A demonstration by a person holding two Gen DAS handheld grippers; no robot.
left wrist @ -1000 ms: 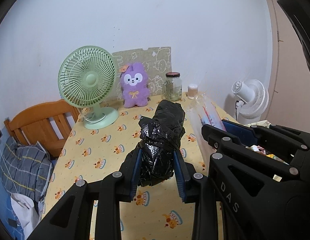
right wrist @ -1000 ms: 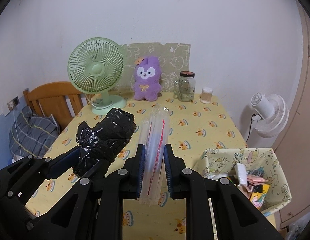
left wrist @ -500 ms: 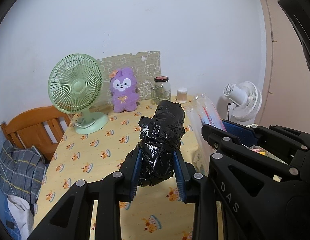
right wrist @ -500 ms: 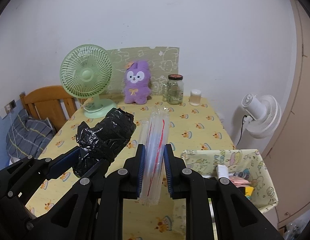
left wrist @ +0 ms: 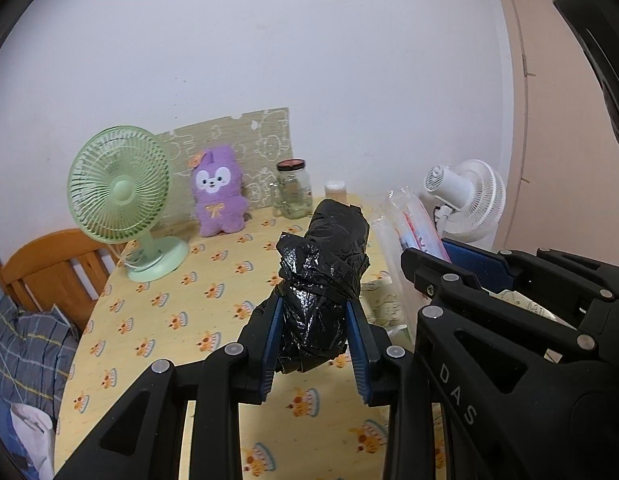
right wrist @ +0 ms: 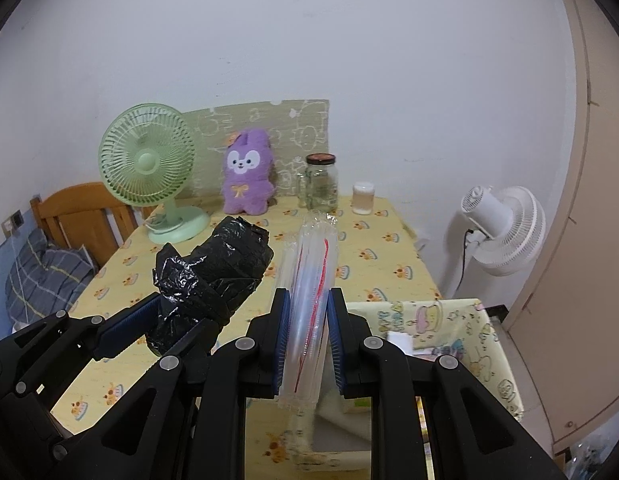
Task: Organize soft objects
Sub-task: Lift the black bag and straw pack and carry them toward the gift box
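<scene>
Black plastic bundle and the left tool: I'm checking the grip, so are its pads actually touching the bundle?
Touching. In the left wrist view the left tool has both blue pads pressed against the sides of the black plastic bundle, no gap showing.

Black plastic roll, purple plush, green fan, yellow tablecloth with seemingly orange cakes.
</scene>
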